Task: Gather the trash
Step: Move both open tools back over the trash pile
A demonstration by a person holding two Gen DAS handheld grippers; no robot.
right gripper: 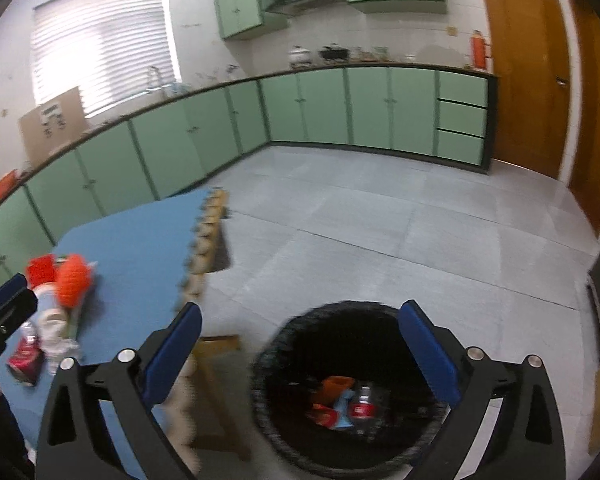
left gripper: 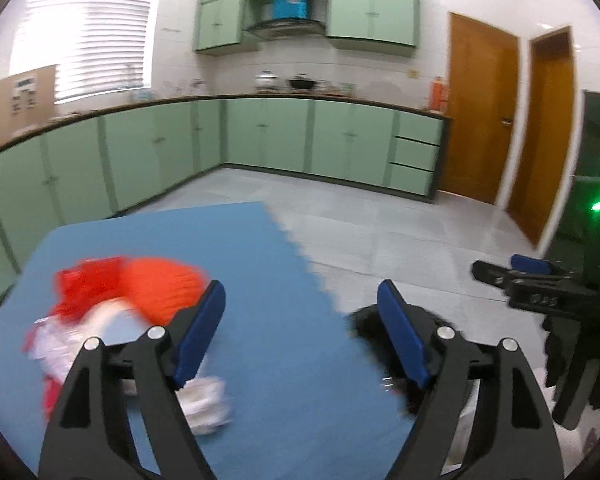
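Red and orange trash [left gripper: 140,288] with white wrappers [left gripper: 206,402] lies blurred on the blue table [left gripper: 268,264] at the left. My left gripper [left gripper: 302,338] is open above the table, nothing between its fingers. In the right wrist view the same pile [right gripper: 66,284] sits on the blue table [right gripper: 140,248], with a red packet [right gripper: 24,358] near it. My right gripper [right gripper: 304,354] is open over a black bin [right gripper: 284,344] on the floor. Inside the bin lie a plastic bottle [right gripper: 362,404] and orange scraps [right gripper: 336,386].
Green cabinets [right gripper: 320,108] line the far walls under a dark counter. Wooden doors [left gripper: 480,108] stand at the right. Grey floor tiles [right gripper: 400,232] spread between table and cabinets. My right gripper [left gripper: 516,274] shows at the right edge of the left wrist view, beside the bin [left gripper: 364,320].
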